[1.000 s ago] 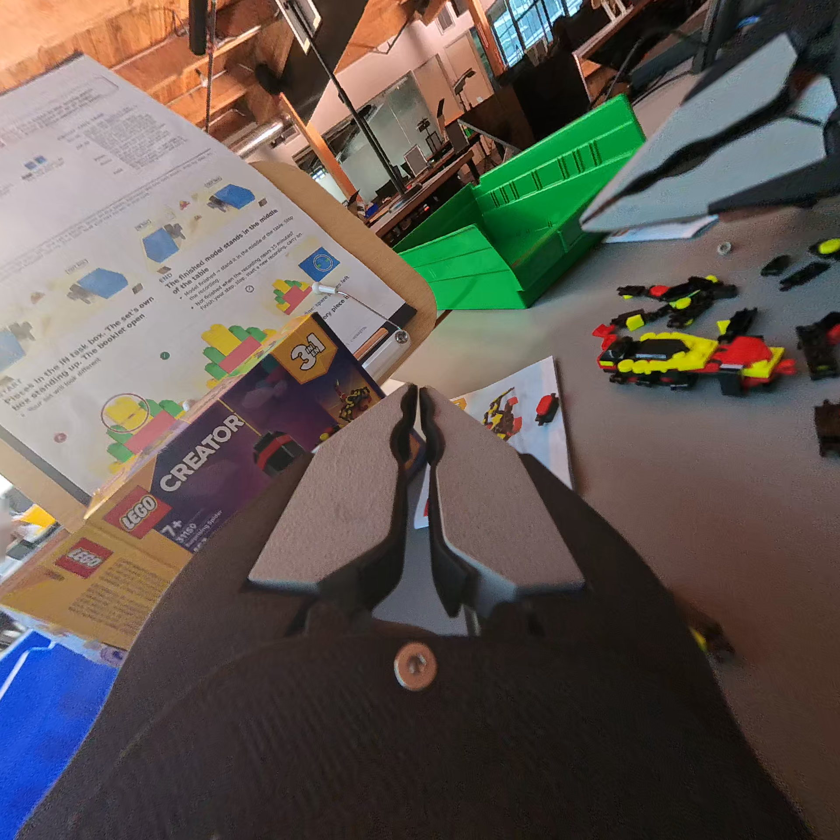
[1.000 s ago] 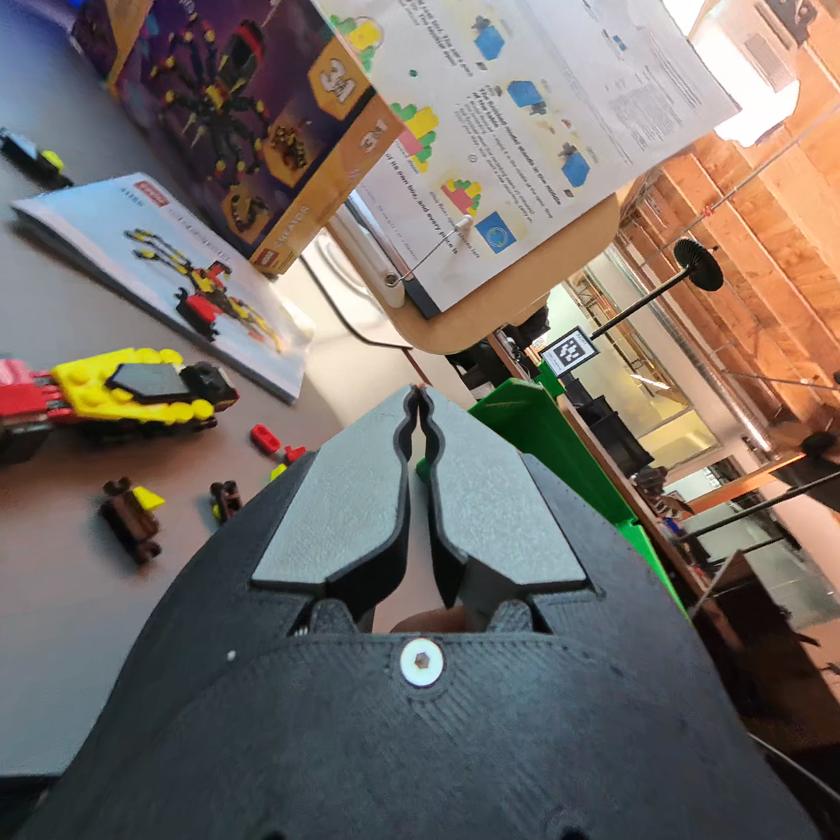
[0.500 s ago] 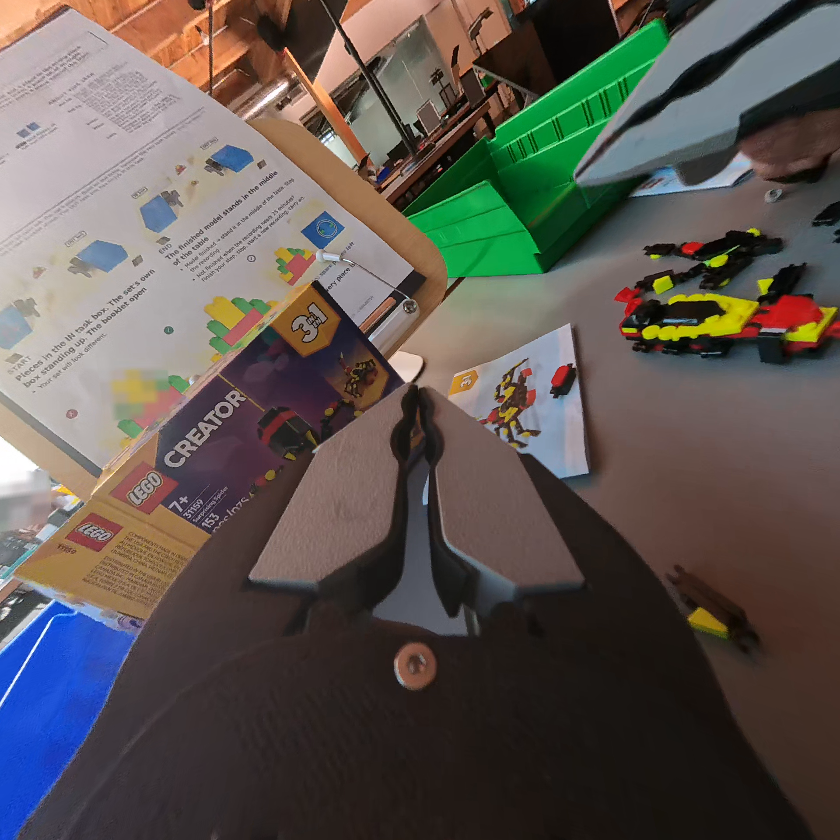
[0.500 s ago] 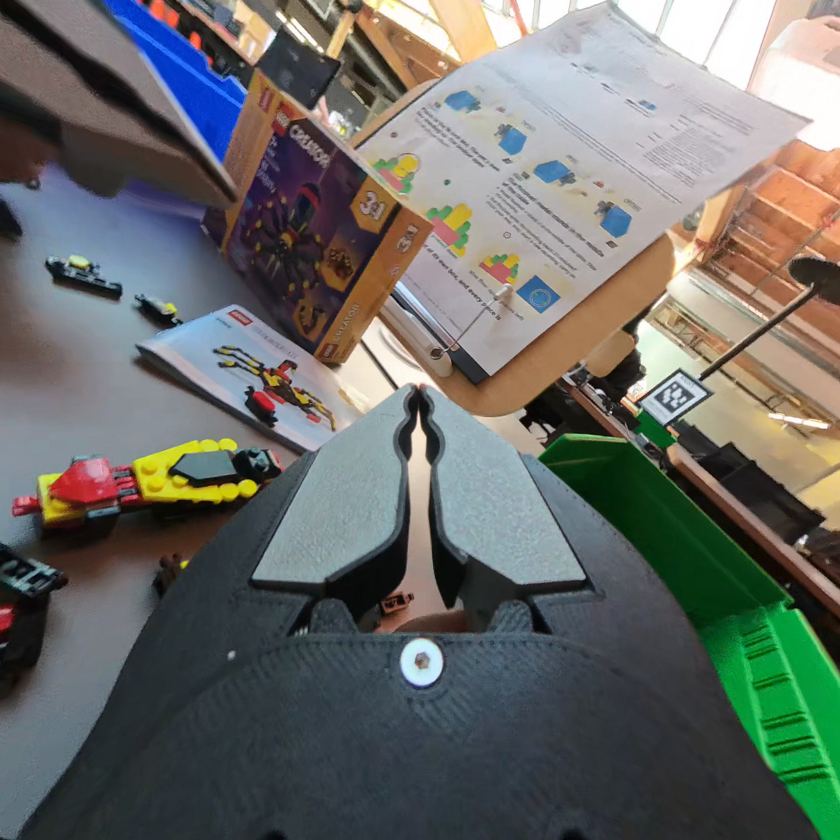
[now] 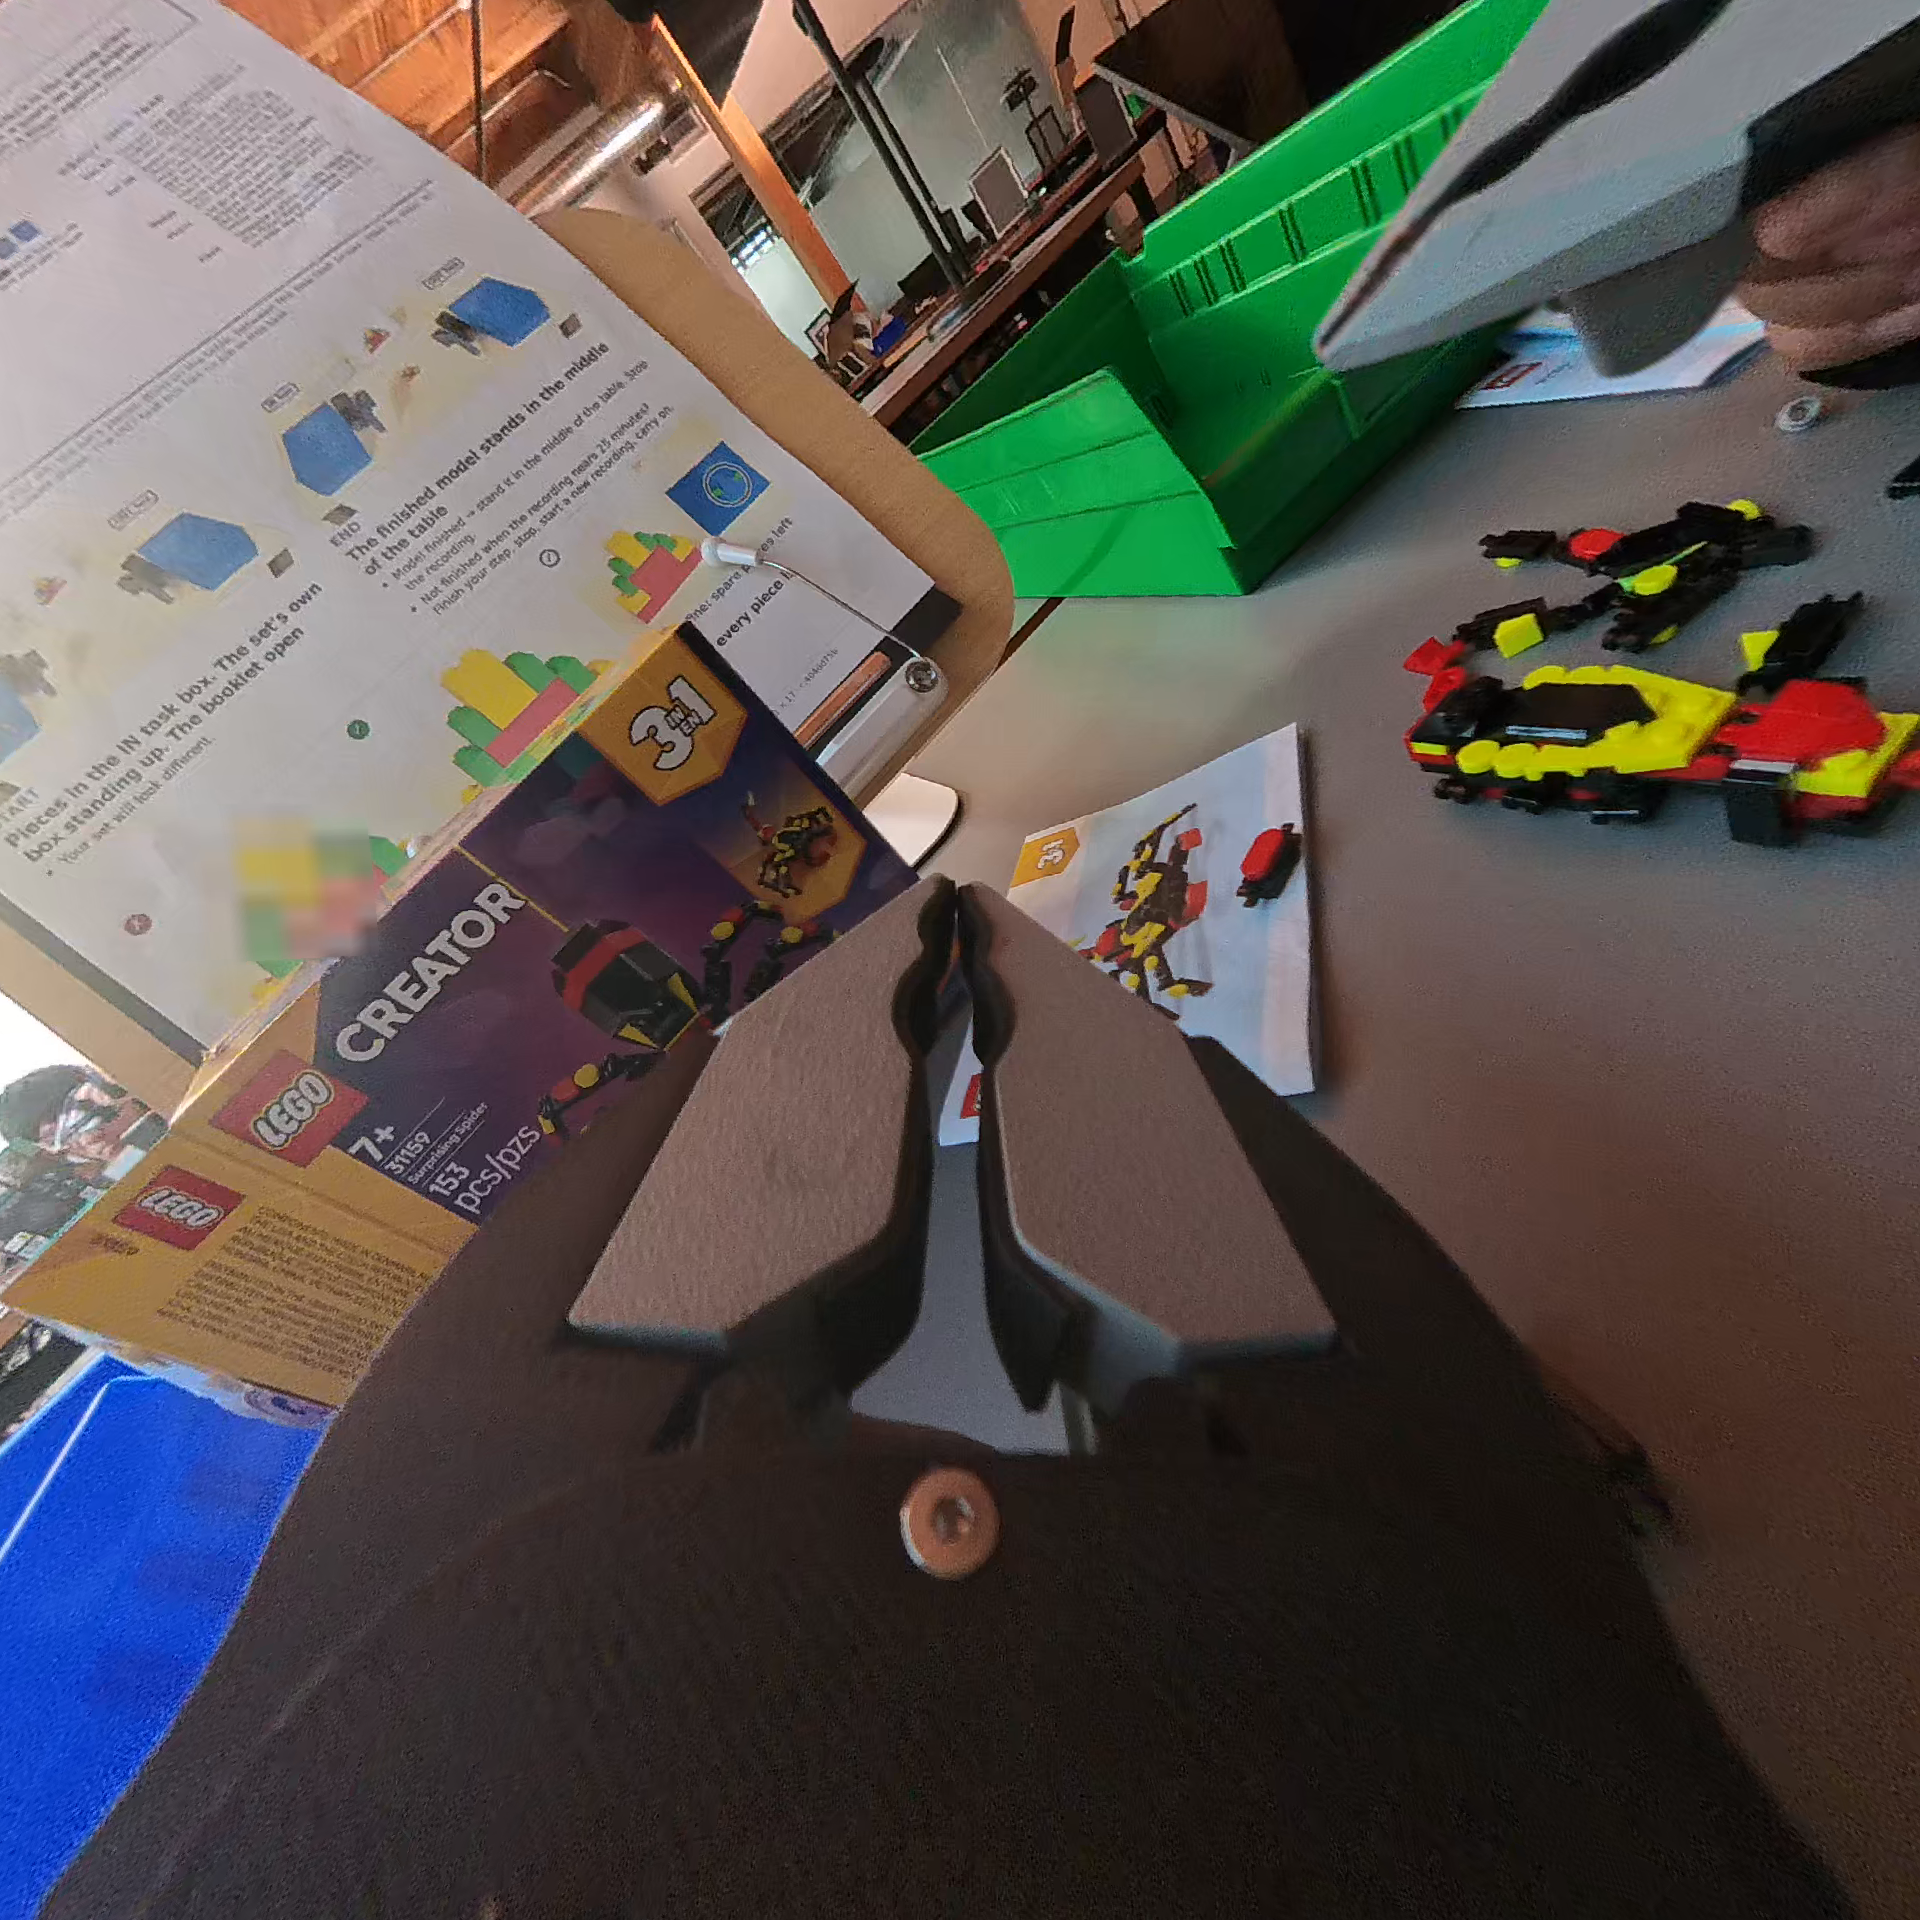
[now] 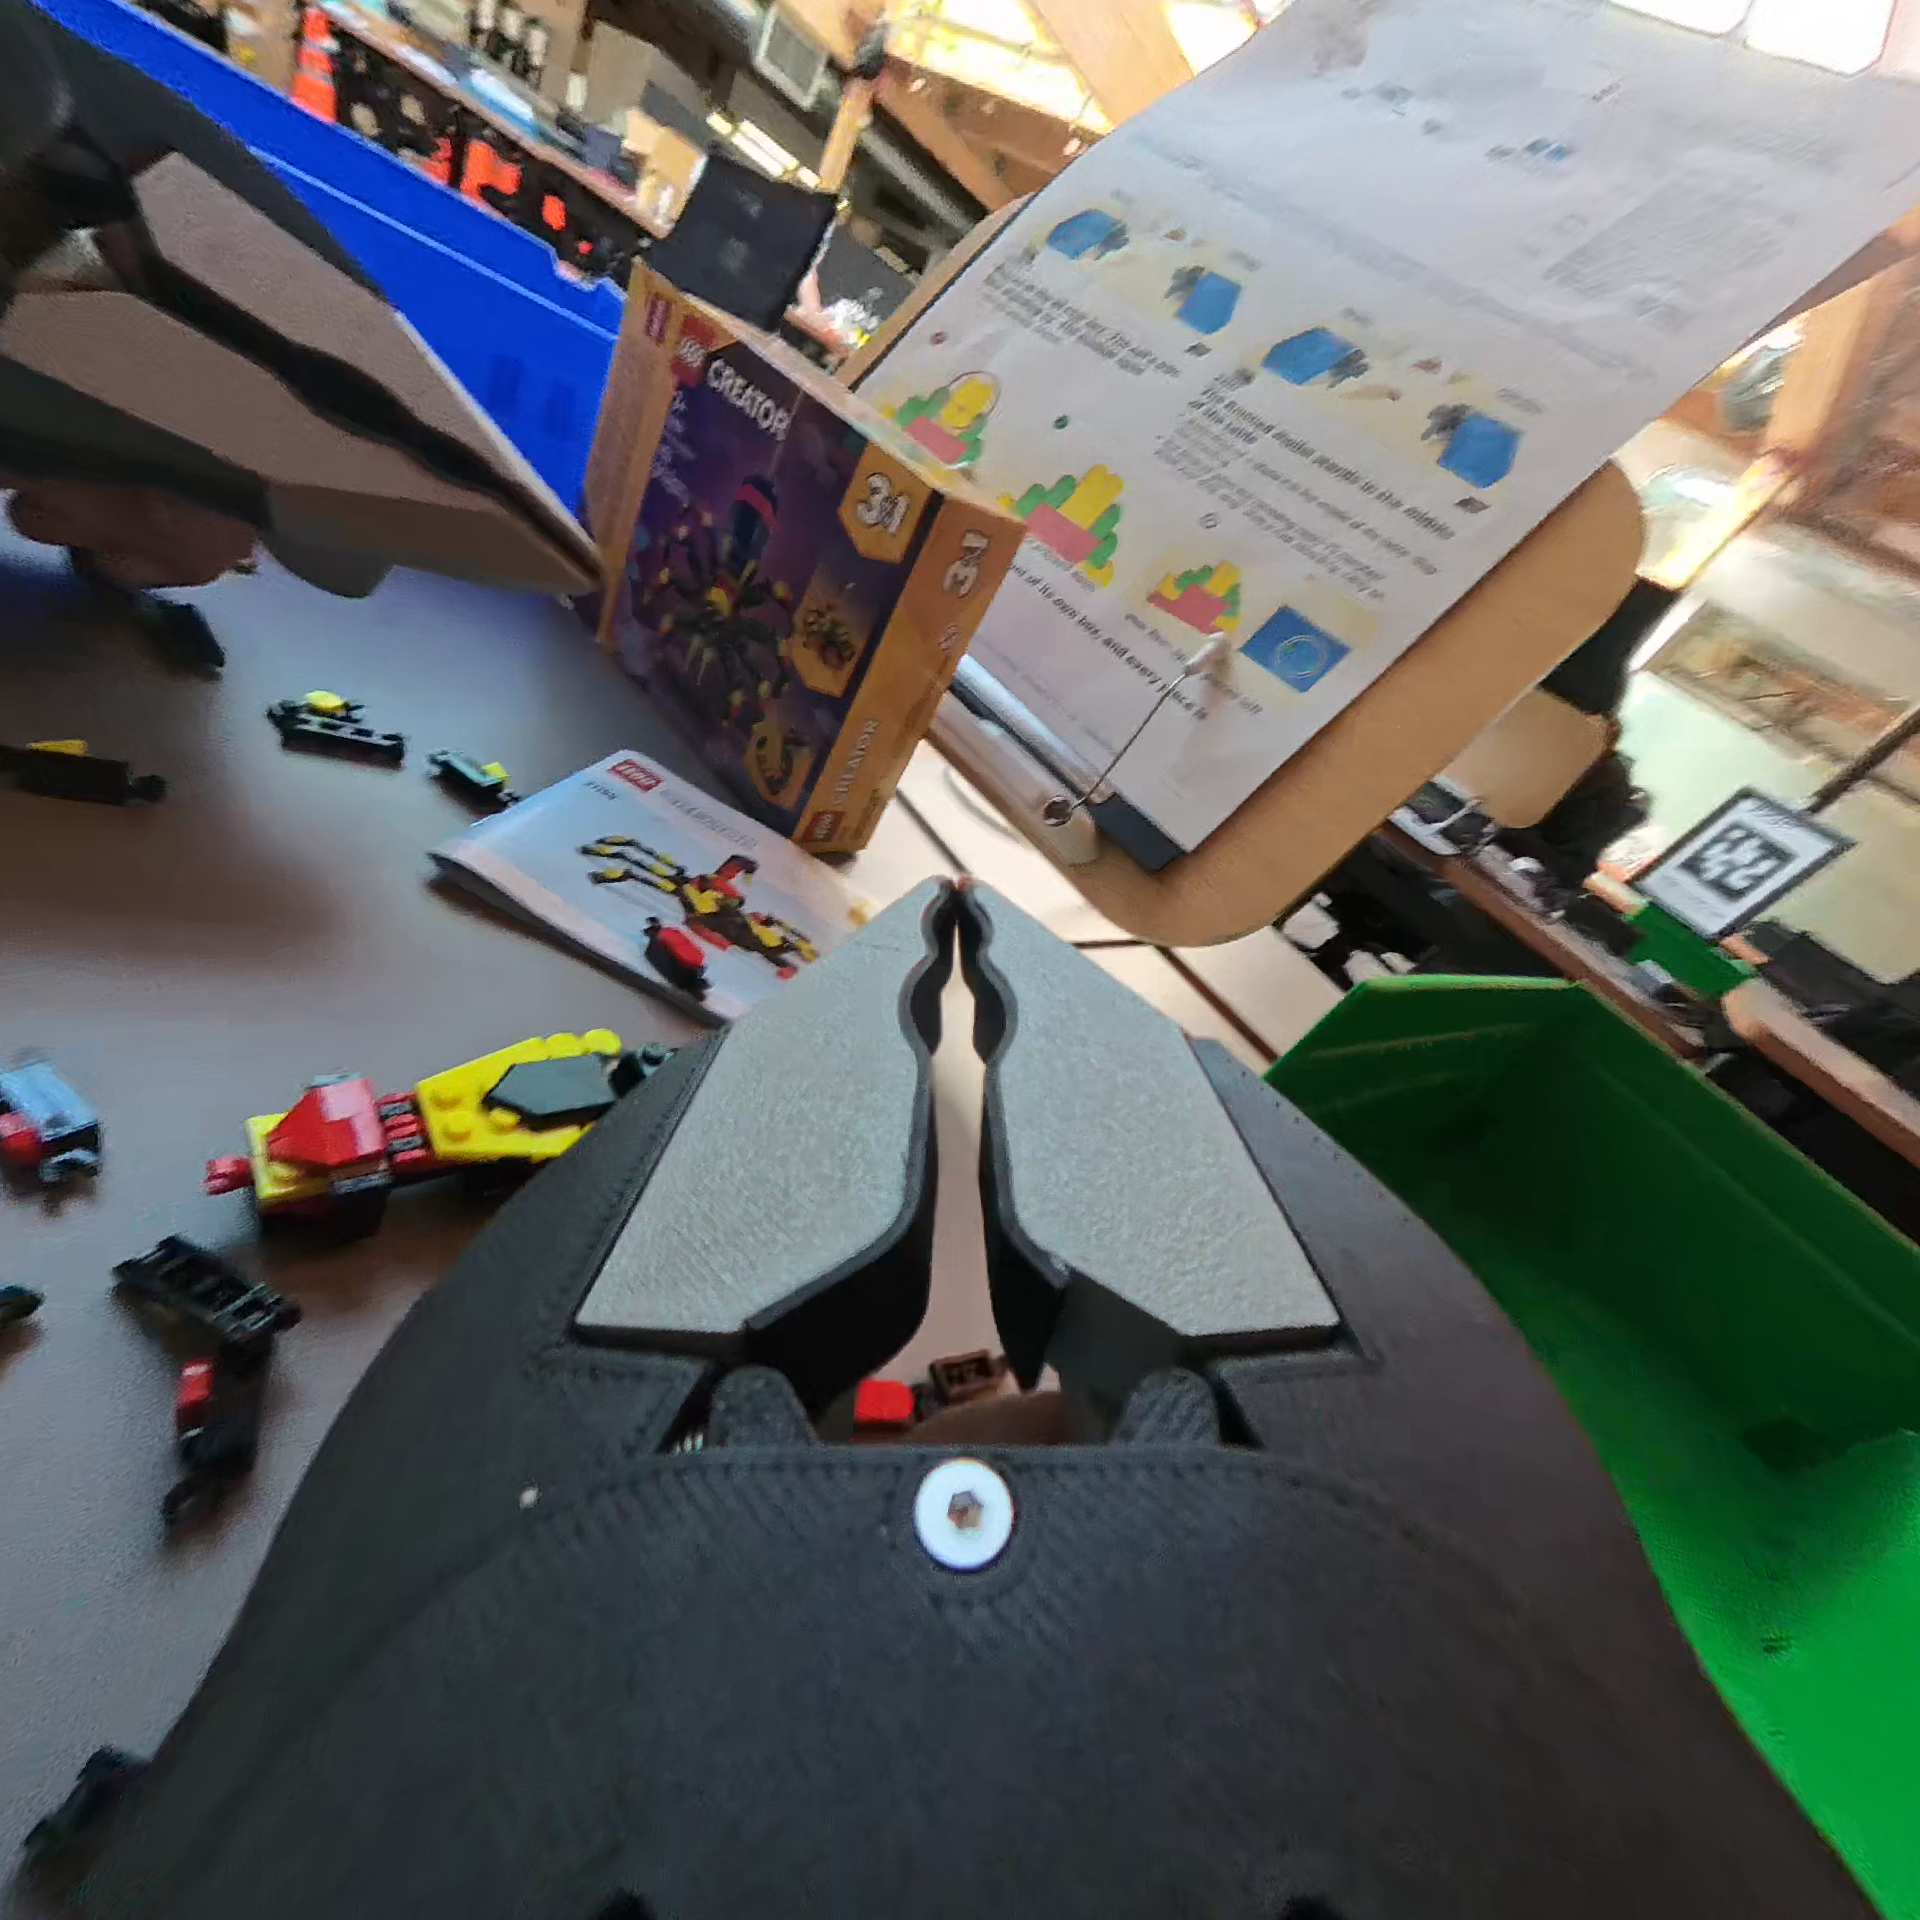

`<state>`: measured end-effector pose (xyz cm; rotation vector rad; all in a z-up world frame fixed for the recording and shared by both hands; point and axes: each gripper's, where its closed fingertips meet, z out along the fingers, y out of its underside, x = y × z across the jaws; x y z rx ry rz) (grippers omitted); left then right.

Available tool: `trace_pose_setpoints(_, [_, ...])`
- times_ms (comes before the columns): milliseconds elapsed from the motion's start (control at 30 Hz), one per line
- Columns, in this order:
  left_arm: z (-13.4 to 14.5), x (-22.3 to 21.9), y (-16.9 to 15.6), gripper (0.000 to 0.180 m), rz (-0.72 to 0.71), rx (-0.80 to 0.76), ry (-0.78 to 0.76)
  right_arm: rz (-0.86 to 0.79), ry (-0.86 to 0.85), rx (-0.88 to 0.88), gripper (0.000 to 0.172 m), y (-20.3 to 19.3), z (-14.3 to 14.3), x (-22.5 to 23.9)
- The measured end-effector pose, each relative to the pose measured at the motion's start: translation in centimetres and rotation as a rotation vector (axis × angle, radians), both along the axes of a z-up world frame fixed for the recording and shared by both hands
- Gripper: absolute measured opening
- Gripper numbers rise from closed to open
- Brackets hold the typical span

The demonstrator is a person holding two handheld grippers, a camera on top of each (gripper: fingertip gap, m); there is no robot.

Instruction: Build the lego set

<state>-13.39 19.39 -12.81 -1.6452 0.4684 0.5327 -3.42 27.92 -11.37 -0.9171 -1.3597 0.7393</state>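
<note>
Left hand-held gripper [image 5: 958,902]: fingers pressed together at the tips, nothing between them. It hangs above the grey table [image 5: 1558,1195], tips over the near-left corner of the instruction booklet [image 5: 1195,914] lying flat there. A small red-and-black brick piece [image 5: 1270,860] sits on the booklet's far right part. Just left of the tips stands the purple-and-yellow toy brick box [image 5: 520,997], upright, with a printed sheet on a wooden stand [image 5: 416,436] behind it.

Right of the booklet, well apart from the left hand-held gripper: a yellow, red and black brick model [image 5: 1662,748] on the table, with black-and-yellow leg-like assemblies [image 5: 1652,566] farther back. Green bin [image 5: 1195,436] at the far side. Blue surface [image 5: 125,1558] at near left, below the table edge.

Right hand-held gripper [image 6: 958,896]: fingers likewise pressed together, tips meeting, nothing gripped. It hovers over the table; the booklet [image 6: 644,894] lies just left of its tips, the box [image 6: 790,613] beyond that. The brick model [image 6: 436,1127] rests near left of the fingers, partly hidden behind the gripper body. Loose black, red and yellow pieces [image 6: 208,1299] scatter farther left. The green bin [image 6: 1610,1195] sits at right, close beside the gripper body. A blue bin [image 6: 468,301] lies at far left behind the box.

Each gripper shows in the other's view, raised off the table, a hand on its grip.
</note>
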Motion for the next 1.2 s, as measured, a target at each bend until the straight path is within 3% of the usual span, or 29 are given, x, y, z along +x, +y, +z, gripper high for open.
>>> trace_pose_setpoints(33, [0.0, -0.2, 0.0, 0.0, 0.007, 0.002, -0.005, 0.014, -0.022, -0.036, 0.0, -0.1, -0.2, 0.1])
trace_pose_setpoints(133, [-0.1, -0.7, 0.0, 0.0, 0.029, -0.007, -0.001, 0.042, -0.003, -0.17, 0.0, 0.1, 0.6, 0.7])
trace_pose_setpoints(333, [-0.1, 0.4, 0.1, 0.0, -0.01, -0.003, 0.013, 0.012, -0.024, -0.179, 0.0, 1.7, 0.8, 1.6])
trace_pose_setpoints(533, [-0.3, 0.6, 0.4, 0.0, -0.005, -0.016, 0.024, 0.281, -0.289, -0.421, 0.0, -3.7, -0.6, 1.9])
trace_pose_setpoints(567, [-0.4, 0.4, 0.4, 0.0, 0.002, -0.018, 0.017, 0.29, -0.348, -0.438, 0.01, -4.7, -1.1, 1.9])
trace_pose_setpoints(667, [-0.3, 0.2, 0.7, 0.0, 0.022, -0.017, 0.011, 0.24, -0.549, -0.431, 0.023, -6.6, -3.4, 2.1])
trace_pose_setpoints(767, [-0.5, 0.4, 1.0, 0.0, 0.024, -0.026, 0.016, 0.26, -0.691, -0.467, 0.024, -8.9, -5.2, 2.7])
trace_pose_setpoints(900, [-0.6, 0.9, 1.0, 0.0, 0.015, -0.03, 0.018, 0.169, -0.74, -0.456, 0.033, -8.4, -6.6, 2.5])
trace_pose_setpoints(967, [-0.4, 1.3, 1.1, 0.0, 0.003, -0.026, -0.018, 0.143, -0.799, -0.462, 0.046, -8.6, -7.7, 2.7])
trace_pose_setpoints(1133, [-0.5, 1.9, 1.1, 0.0, -0.009, -0.034, -0.02, -0.001, -0.789, -0.256, 0.067, -6.7, -9.0, 1.7])
trace_pose_setpoints(1200, [-0.5, 2.0, 1.2, 0.0, -0.014, -0.037, -0.021, 0.035, -0.772, -0.249, 0.056, -7.4, -9.2, 1.2])
